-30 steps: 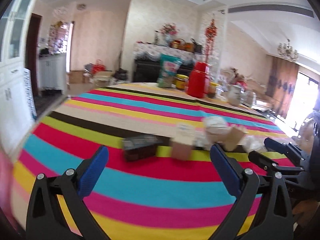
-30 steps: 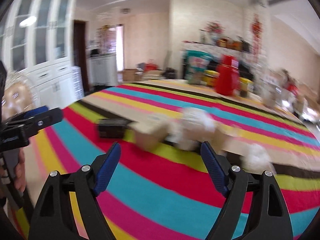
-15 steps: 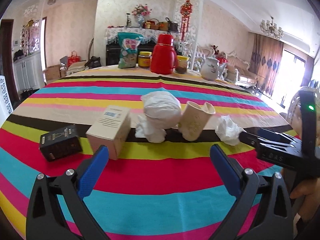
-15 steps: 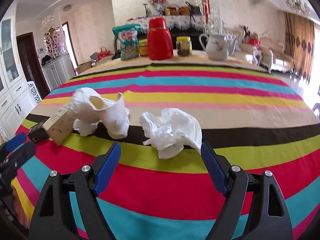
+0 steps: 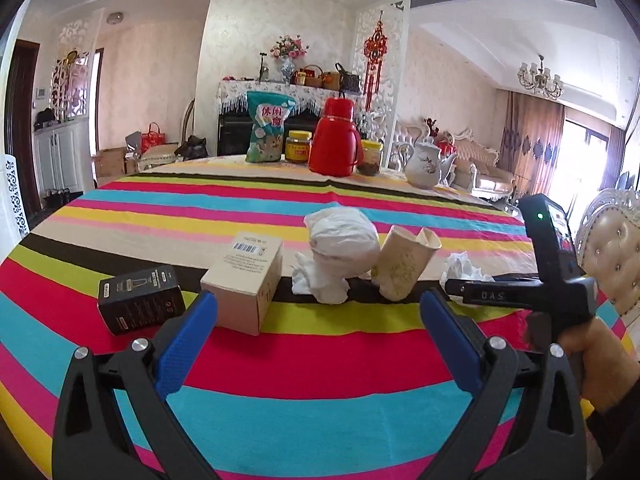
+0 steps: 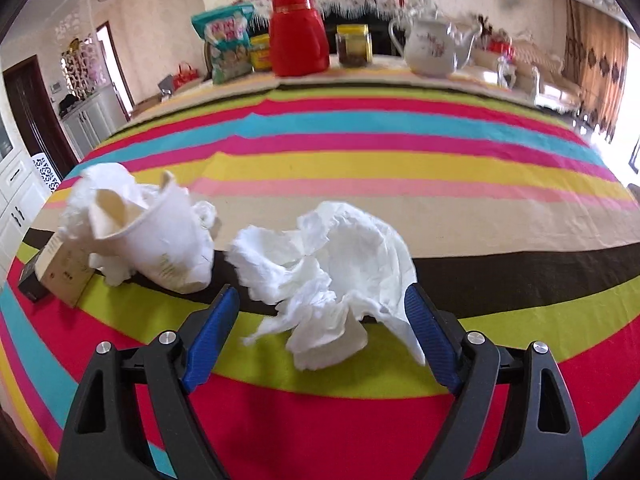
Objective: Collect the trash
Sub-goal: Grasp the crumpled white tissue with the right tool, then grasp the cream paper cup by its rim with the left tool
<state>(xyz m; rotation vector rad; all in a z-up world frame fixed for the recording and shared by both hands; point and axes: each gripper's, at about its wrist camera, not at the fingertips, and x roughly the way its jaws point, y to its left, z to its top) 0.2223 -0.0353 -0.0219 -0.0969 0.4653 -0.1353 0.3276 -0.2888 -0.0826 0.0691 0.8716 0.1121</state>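
Striped cloth in red, yellow, blue and brown covers the bench (image 6: pixel 400 420), and the trash is laid out in a row across its brown stripe.

The right gripper (image 6: pixel 320 320) is tilted down over a crumpled tissue (image 6: pixel 328 264). Its blue fingers (image 6: pixel 212 332) stand wide apart and are opening a little further. The near flaps of the tissue lie between them, and no pressing by the pads is seen. The left gripper (image 5: pixel 316 344) is held back from the row, its fingers (image 5: pixel 188 344) apart and nothing between them.

Places are given from the tissue, in the right wrist view. A crushed paper cup (image 6: pixel 160 240) lies just beside it to the left, with a wad of white paper (image 6: pixel 96 188) behind the cup. A beige carton (image 6: pixel 66 268) and a black box (image 6: pixel 30 286) follow further left.

Several slips are judged possible. Only a loose flap may be pinched, so that the tissue slides out when lifted. The cloth may be caught if the fingers go too low. The left finger may knock the cup.

No clear long axis is shown by the tissue, which spreads slightly left to right. The cup's long axis lies sideways, its torn mouth pointing up and away to the left.
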